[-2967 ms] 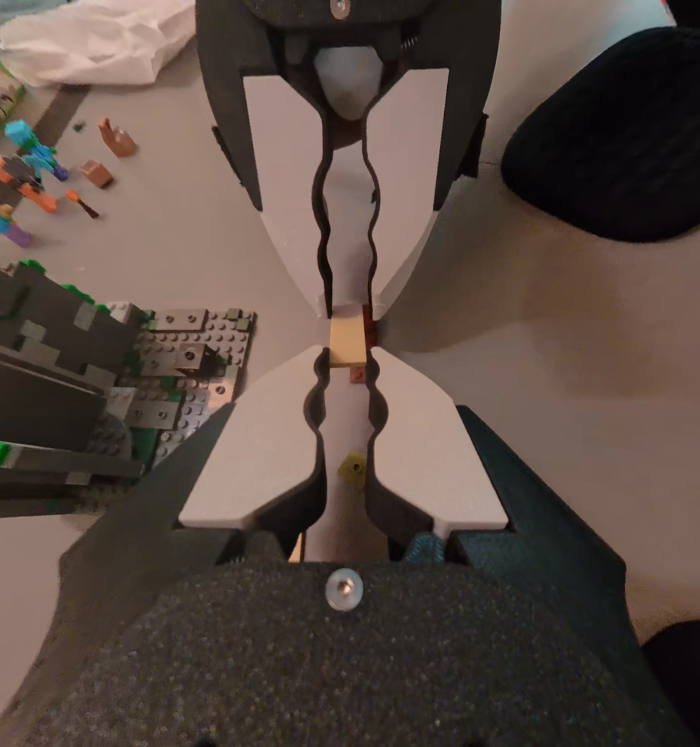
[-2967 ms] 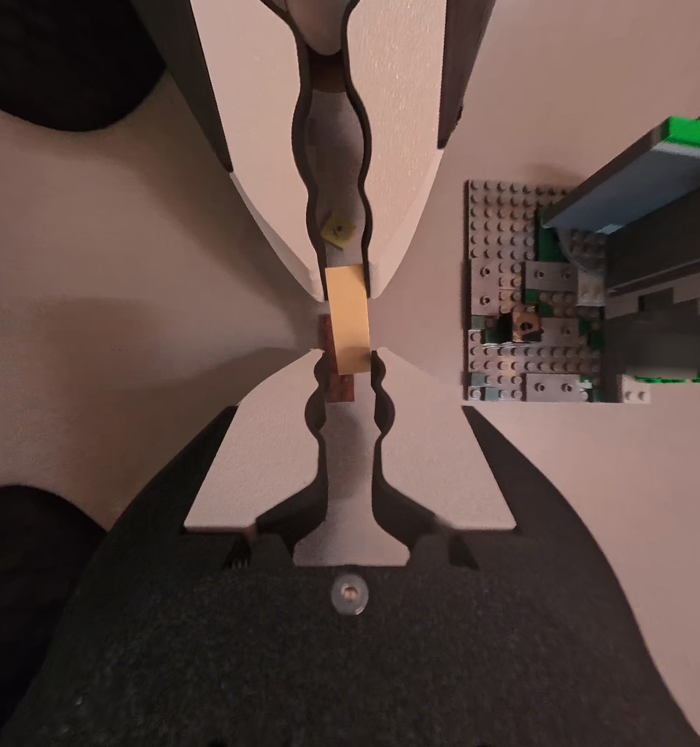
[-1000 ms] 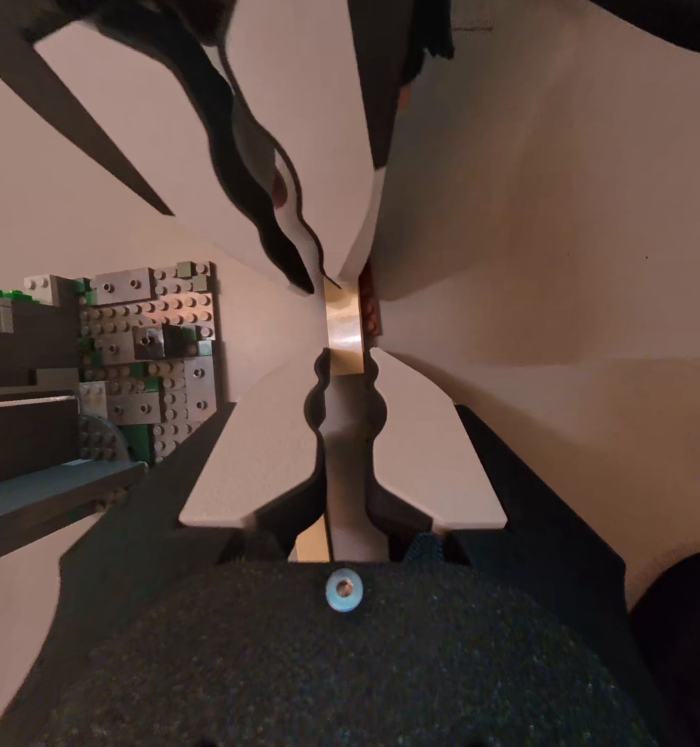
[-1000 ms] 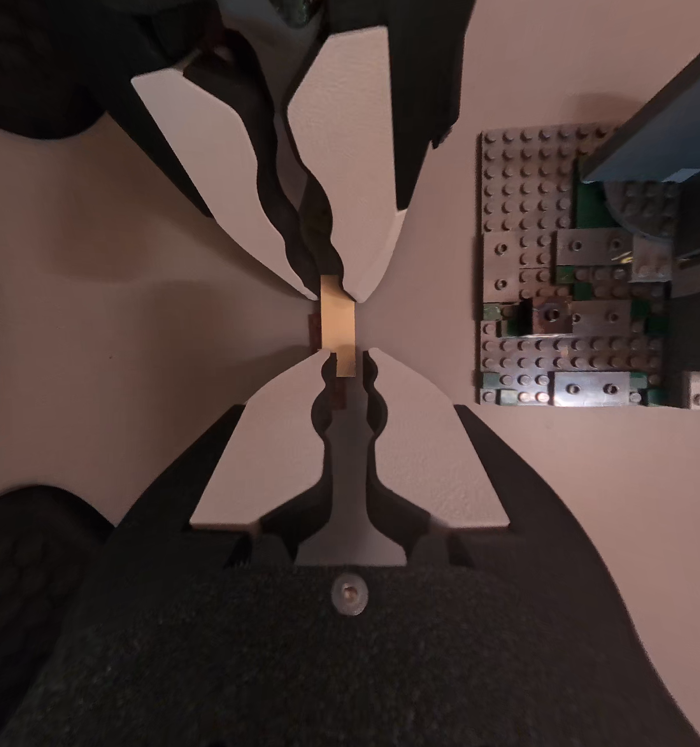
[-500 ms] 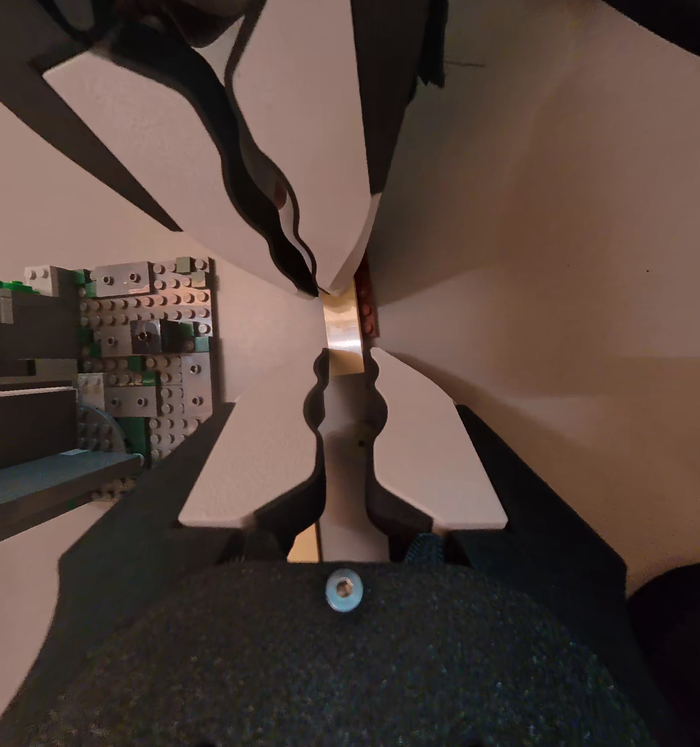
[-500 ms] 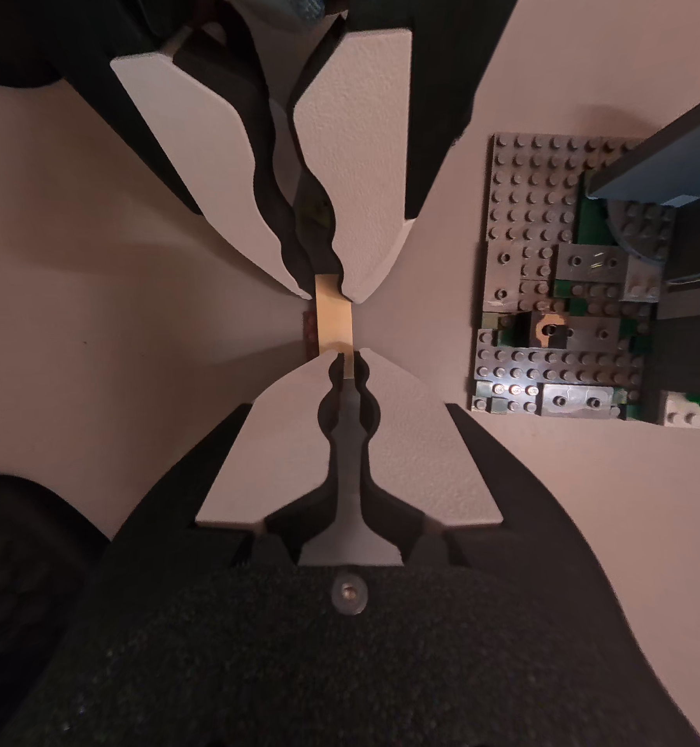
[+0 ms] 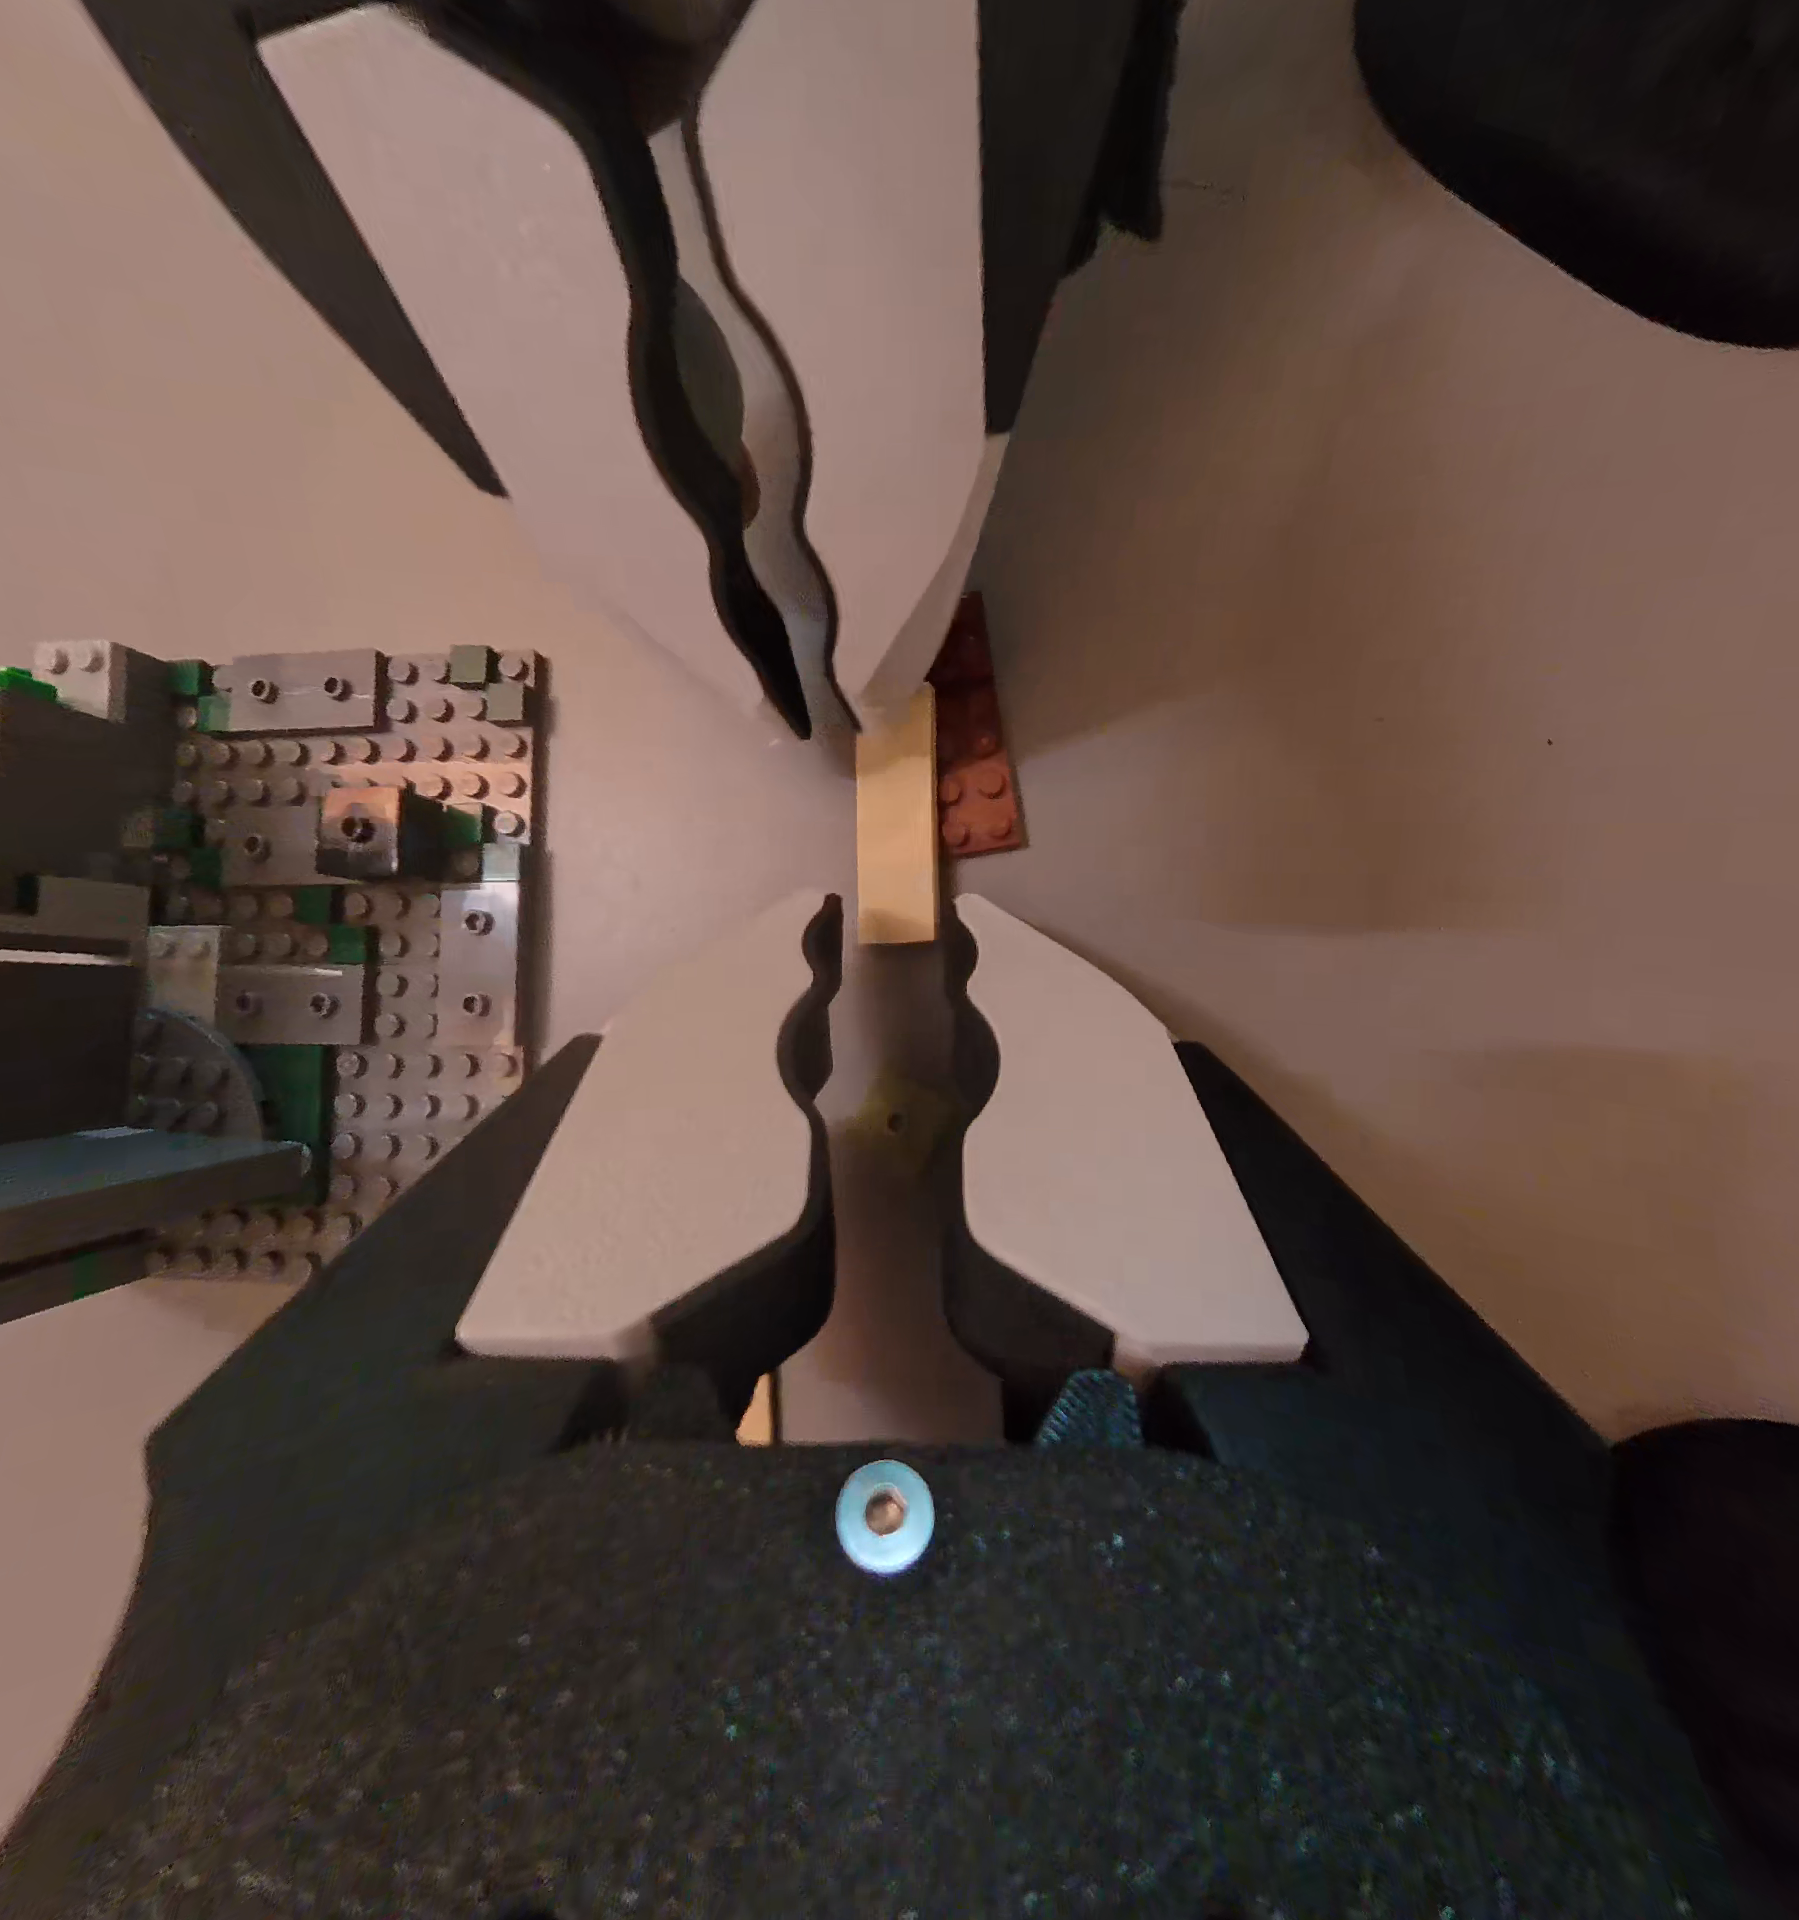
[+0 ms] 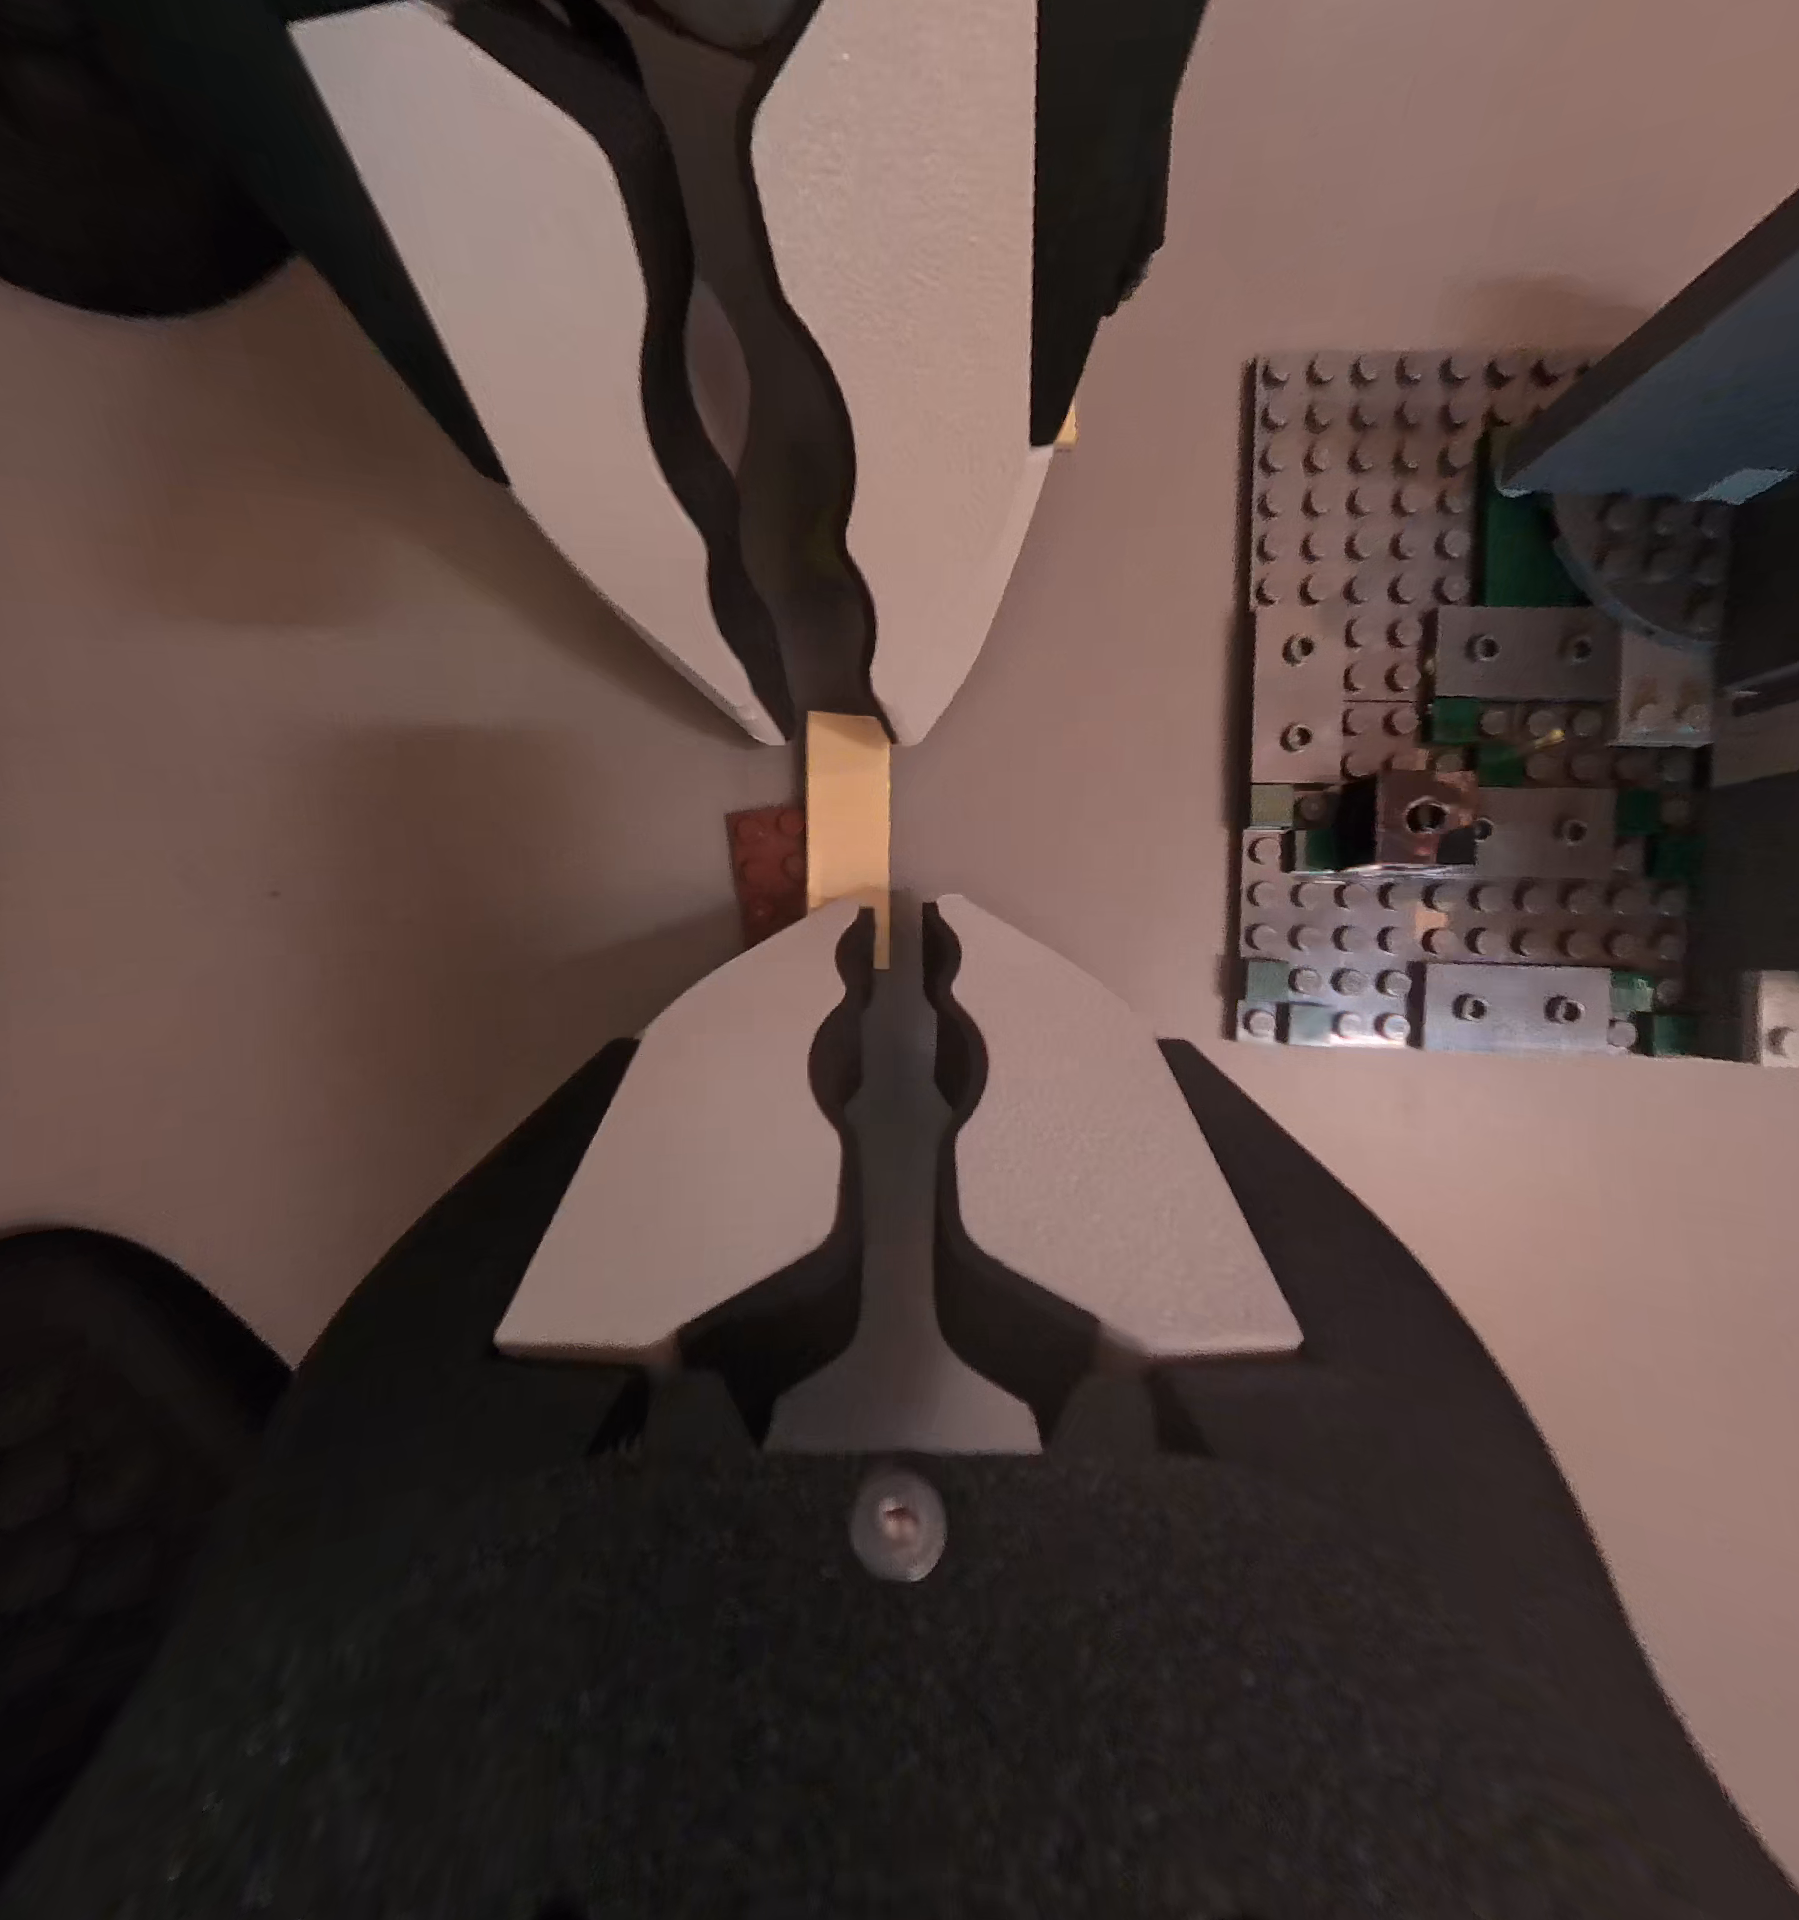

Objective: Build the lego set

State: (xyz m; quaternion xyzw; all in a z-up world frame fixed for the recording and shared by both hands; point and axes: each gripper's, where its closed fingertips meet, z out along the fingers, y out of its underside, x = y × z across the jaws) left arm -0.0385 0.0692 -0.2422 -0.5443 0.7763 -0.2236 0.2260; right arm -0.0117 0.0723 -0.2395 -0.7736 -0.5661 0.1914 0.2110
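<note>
My two grippers face each other tip to tip over the table. Between them is a tan smooth tile (image 7: 897,821), lying against a brown studded plate (image 7: 981,795); I cannot tell if the two are joined. My left gripper (image 7: 895,902) is shut on the tile's near end. My right gripper (image 8: 892,912) is shut narrowly on the other end of the tile (image 8: 848,821), with the brown plate (image 8: 765,862) beside it. In the left wrist view the right gripper (image 7: 838,727) is tilted.
The grey and green lego build (image 7: 355,883) lies on the table to one side, also in the right wrist view (image 8: 1446,727), with dark slabs (image 8: 1705,343) above it. A small olive piece (image 7: 895,1122) lies under my left fingers. Black round cushions (image 7: 1653,156) sit at the edges.
Since 3 s ago the right gripper has rolled to a tilt, with both grippers still on the tile. In the last second the tile has turned so more of the brown plate shows.
</note>
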